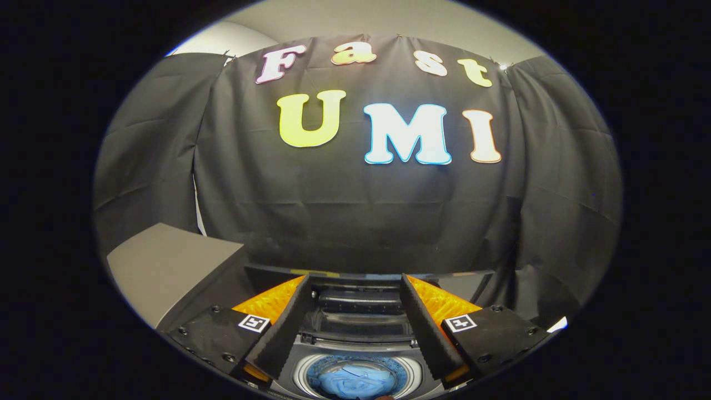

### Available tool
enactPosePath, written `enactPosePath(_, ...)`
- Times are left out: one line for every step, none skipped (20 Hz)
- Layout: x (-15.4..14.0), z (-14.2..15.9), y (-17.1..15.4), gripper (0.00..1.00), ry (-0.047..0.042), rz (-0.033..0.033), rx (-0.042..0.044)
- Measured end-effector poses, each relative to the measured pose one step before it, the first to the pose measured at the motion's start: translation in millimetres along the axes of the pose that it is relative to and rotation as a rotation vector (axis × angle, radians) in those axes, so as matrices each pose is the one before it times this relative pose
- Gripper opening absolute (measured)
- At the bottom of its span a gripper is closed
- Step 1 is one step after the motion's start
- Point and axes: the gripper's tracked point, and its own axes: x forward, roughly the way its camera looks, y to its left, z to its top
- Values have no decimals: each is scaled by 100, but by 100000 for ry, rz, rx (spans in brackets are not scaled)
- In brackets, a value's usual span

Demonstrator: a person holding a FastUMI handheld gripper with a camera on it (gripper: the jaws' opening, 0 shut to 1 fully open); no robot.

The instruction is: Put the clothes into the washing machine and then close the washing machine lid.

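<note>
My gripper (355, 289) is open, its two fingers spread wide with nothing between them. Below and between the fingers I look down on the washing machine (355, 333) with its round drum opening (355, 375). A blue piece of clothing (353, 382) lies bunched inside the drum. The machine's dark lid (361, 303) stands raised at the back, just beyond the drum, between my fingertips.
A grey box-shaped surface (166, 266) stands to the left of the machine, beside my left finger. The black cloth wall (355, 211) hangs close behind the machine and wraps around both sides.
</note>
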Motion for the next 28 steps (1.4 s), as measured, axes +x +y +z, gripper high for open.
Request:
enactPosePath(624, 420, 113, 98, -815, 147, 358)
enactPosePath(698, 103, 55, 98, -213, -141, 346)
enactPosePath(740, 94, 22, 98, 108, -96, 595)
enactPosePath(774, 97, 190, 98, 154, 218, 613)
enactPosePath(720, 64, 77, 98, 140, -10, 587)
enactPosePath(718, 146, 6, 98, -255, -228, 522)
enactPosePath(668, 132, 34, 98, 20, -86, 322)
enactPosePath(620, 66, 133, 98, -499, -61, -359)
enactPosePath(590, 188, -107, 98, -911, -529, -1302)
enactPosePath(638, 25, -164, 98, -503, -445, -1665)
enactPosePath(609, -261, -148, 98, 96, -431, -1302)
enactPosePath(536, -361, -151, 98, 488, -293, -1106)
enactPosePath(440, -358, -232, 98, 1128, -774, -1031)
enactPosePath(255, -403, -293, 98, 922, -913, -1190)
enactPosePath(212, -285, -211, 98, 505, -620, -624)
enactPosePath(224, -500, 197, 98, 981, 676, 30)
enactPosePath(34, 201, 123, 98, -1638, 808, 1875)
enactPosePath(91, -316, -90, 98, 292, 337, 1590)
enactPosePath(-48, -120, 118, 98, -64, 841, 2720)
enactPosePath(-1, -47, -114, 97, -302, 460, 2972)
enactPosePath(-143, 107, 68, 97, -1500, 588, 833)
enactPosePath(-253, -166, 162, 97, -960, 349, -1080)
enactPosePath(-361, 42, 64, 97, -1086, 223, -1269)
enactPosePath(-207, -75, -120, 97, -1089, 58, 226)
enactPosePath(-242, -39, -102, 97, -698, 120, 999)
enactPosePath(-366, -47, 13, 97, -697, 50, 508)
enactPosePath(-389, 7, 80, 97, -492, 30, -382)
enactPosePath(-410, -142, 75, 97, -527, -82, -398)
